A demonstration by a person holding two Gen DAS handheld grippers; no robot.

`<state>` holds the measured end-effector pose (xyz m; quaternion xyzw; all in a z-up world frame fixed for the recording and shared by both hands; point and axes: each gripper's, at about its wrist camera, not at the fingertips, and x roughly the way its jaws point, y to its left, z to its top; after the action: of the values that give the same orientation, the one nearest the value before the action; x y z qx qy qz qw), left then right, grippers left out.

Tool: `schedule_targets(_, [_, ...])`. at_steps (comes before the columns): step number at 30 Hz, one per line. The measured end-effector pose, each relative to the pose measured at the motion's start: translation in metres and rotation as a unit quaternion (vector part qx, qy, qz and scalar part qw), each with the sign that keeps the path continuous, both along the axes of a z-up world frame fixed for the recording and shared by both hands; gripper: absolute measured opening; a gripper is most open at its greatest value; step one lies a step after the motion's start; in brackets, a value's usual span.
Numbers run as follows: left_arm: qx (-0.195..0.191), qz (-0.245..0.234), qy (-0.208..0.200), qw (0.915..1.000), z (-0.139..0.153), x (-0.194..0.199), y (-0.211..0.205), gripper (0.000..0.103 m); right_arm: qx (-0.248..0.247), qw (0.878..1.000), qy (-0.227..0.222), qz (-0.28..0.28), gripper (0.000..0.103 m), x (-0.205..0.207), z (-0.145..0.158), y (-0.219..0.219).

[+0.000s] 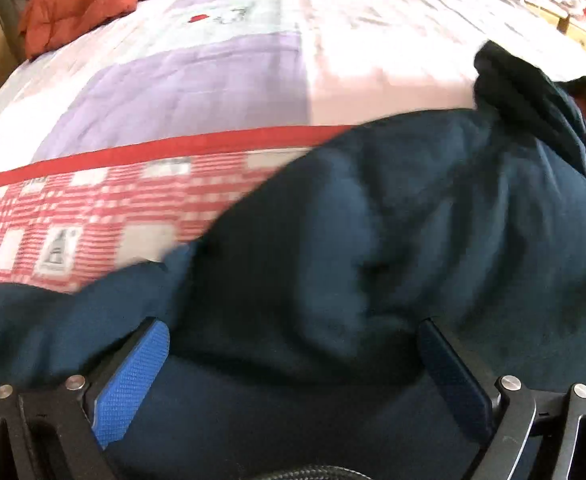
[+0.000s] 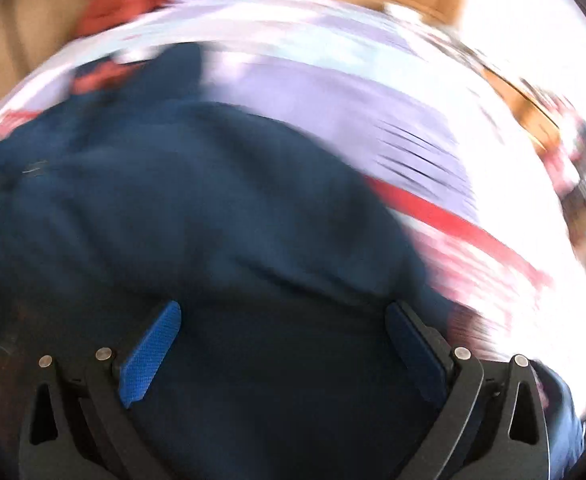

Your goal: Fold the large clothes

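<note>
The left gripper (image 1: 293,344) and right gripper (image 2: 283,326) are held wide open, nothing gripped, over a dark blue garment (image 1: 413,220); a red bundle (image 1: 81,0), apparently clothing, is seen at eleven o'clock.

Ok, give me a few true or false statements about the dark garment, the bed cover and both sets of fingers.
1. The dark blue garment lies on a patterned quilt. True.
2. The left gripper has its fingers pinched shut. False: they stand wide apart over the fabric.
3. The right gripper is open. True.
4. The quilt carries a red stripe. True.
5. The garment is bright yellow. False: it is dark blue.
6. An orange-red bundle lies on the garment. False: it sits apart, at the quilt's far end.
</note>
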<state>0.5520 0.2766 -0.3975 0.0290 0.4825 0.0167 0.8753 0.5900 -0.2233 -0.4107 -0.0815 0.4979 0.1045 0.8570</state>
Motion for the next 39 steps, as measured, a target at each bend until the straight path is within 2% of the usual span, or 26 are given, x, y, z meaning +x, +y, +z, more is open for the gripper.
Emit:
schedule_targets(1, [0.013,-0.01,0.003,0.9999,-0.001,-0.001,-0.001,0.103,0.021,1.0,0.002,0.013,0.093,-0.004,0.003,-0.009])
schedule_targets(2, [0.019,-0.012,0.005,0.9997,-0.002,-0.001,-0.004,0.103,0.021,0.999,0.005,0.031,0.091,-0.007,0.005,-0.011])
schedule_targets(5, [0.016,0.007,0.012,0.9998,-0.004,0.002,-0.006,0.103,-0.037,0.999,0.001,0.033,0.092,-0.01,0.003,0.013])
schedule_targets(9, [0.021,0.011,0.014,0.9996,0.002,0.002,-0.019,0.103,-0.056,0.998,-0.015,0.005,0.093,-0.022,0.006,0.031])
schedule_targets(11, [0.013,0.021,0.001,0.9997,0.014,-0.01,-0.012,0.103,-0.055,0.998,-0.031,0.005,0.093,-0.033,0.012,0.039])
schedule_targets(13, [-0.002,0.033,-0.016,0.9993,0.026,-0.021,-0.003,0.103,-0.049,0.998,-0.039,0.029,0.093,-0.043,0.014,0.045])
schedule_targets(14, [-0.003,0.035,-0.023,0.9991,0.03,-0.026,0.0,0.103,-0.061,0.997,-0.038,0.035,0.093,-0.05,0.012,0.044])
schedule_targets(16, [0.007,0.037,-0.044,0.9983,0.036,-0.039,0.011,0.103,-0.052,0.998,-0.036,0.032,0.093,-0.058,0.018,0.044])
schedule_targets(17, [0.032,0.056,-0.035,0.9973,0.03,-0.043,0.021,0.103,-0.042,0.998,-0.04,0.034,0.093,-0.065,0.021,0.04])
schedule_targets(18, [0.039,0.076,-0.02,0.9961,0.024,-0.04,0.033,0.103,-0.04,0.998,-0.043,0.037,0.093,-0.066,0.021,0.036])
schedule_targets(19, [0.031,0.102,-0.008,0.9943,0.019,-0.044,0.05,0.103,-0.04,0.998,-0.043,0.034,0.093,-0.071,0.021,0.03])
schedule_targets(21, [0.016,0.142,-0.017,0.9896,0.017,-0.057,0.081,0.103,-0.043,0.998,-0.048,0.017,0.093,-0.076,0.024,0.018])
schedule_targets(22, [0.018,0.151,-0.006,0.9883,0.011,-0.059,0.092,0.103,-0.043,0.998,-0.048,0.012,0.093,-0.078,0.029,0.016])
schedule_targets(24, [-0.009,0.162,0.013,0.9866,-0.001,-0.06,0.109,0.103,-0.049,0.997,-0.048,0.019,0.093,-0.078,0.031,0.015])
schedule_targets(27, [-0.024,0.191,0.017,0.9811,-0.005,-0.061,0.118,0.103,-0.049,0.998,-0.04,0.015,0.093,-0.075,0.026,0.008])
schedule_targets(28, [-0.017,0.195,0.019,0.9804,-0.003,-0.059,0.115,0.103,-0.039,0.999,-0.035,0.002,0.093,-0.075,0.025,0.004])
schedule_targets(31, [0.022,0.178,0.007,0.9838,0.009,-0.058,0.095,0.103,-0.04,0.998,-0.044,-0.022,0.093,-0.08,0.032,0.004])
schedule_targets(34, [0.044,0.111,-0.021,0.9926,0.027,-0.051,0.052,0.103,-0.01,0.998,-0.062,-0.017,0.093,-0.093,0.043,0.01])
schedule_targets(36, [0.032,0.075,-0.038,0.9959,0.039,-0.048,0.021,0.103,-0.025,0.998,-0.061,0.008,0.093,-0.095,0.039,0.02])
schedule_targets(38, [0.009,0.051,-0.048,0.9975,0.049,-0.044,-0.006,0.103,-0.051,0.997,-0.044,0.038,0.093,-0.097,0.022,0.023])
schedule_targets(39, [-0.011,0.036,-0.05,0.998,0.054,-0.04,-0.025,0.103,-0.045,0.997,-0.043,0.044,0.093,-0.099,0.017,0.016])
